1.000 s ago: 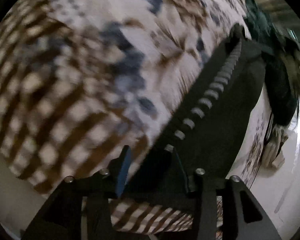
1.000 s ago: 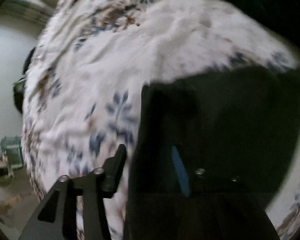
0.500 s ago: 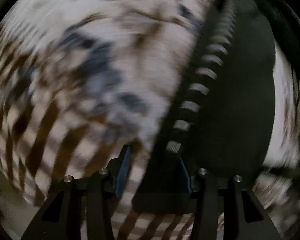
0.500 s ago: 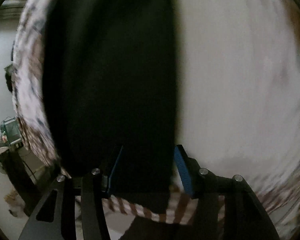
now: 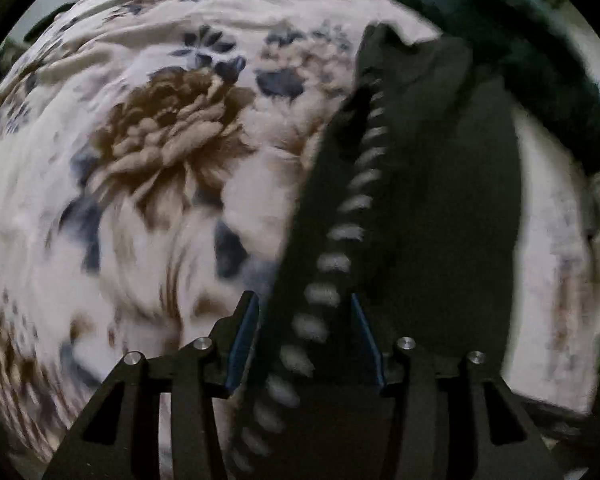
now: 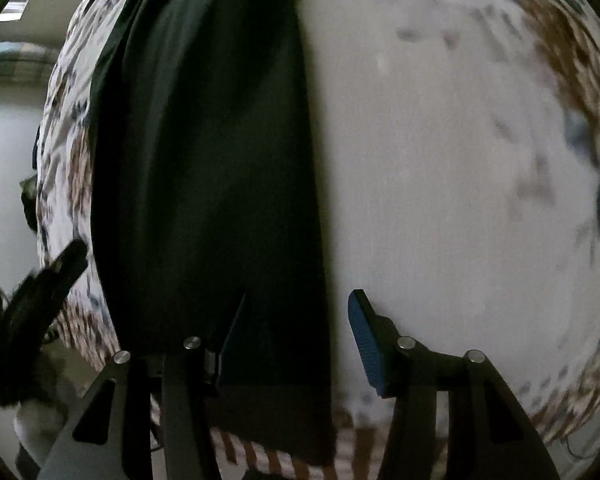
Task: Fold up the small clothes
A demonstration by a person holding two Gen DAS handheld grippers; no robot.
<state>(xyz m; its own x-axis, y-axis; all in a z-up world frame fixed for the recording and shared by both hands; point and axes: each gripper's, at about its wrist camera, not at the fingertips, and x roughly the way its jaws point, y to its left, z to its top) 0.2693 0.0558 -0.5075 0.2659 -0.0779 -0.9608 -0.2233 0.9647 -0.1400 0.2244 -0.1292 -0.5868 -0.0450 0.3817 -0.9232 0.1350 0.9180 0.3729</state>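
A small dark garment (image 5: 440, 208) with a row of pale dashes along one edge lies stretched on a floral bedspread (image 5: 160, 152). My left gripper (image 5: 304, 336) sits over its near end, jaws apart, with the cloth between the blue pads. In the right wrist view the same dark garment (image 6: 212, 168) runs away from me. My right gripper (image 6: 296, 336) is open over its near edge; the left finger is over the cloth, the right finger (image 6: 364, 332) over bare bedspread (image 6: 440, 160).
A dark green fluffy cloth (image 5: 540, 80) lies at the far right of the bed. The bed edge and pale floor (image 6: 8, 128) show at the left of the right wrist view, with a dark object (image 6: 32, 292) there.
Both grippers swung round to the garment's near end. The right gripper's jaws have opened wider. The garment now lies stretched lengthwise.
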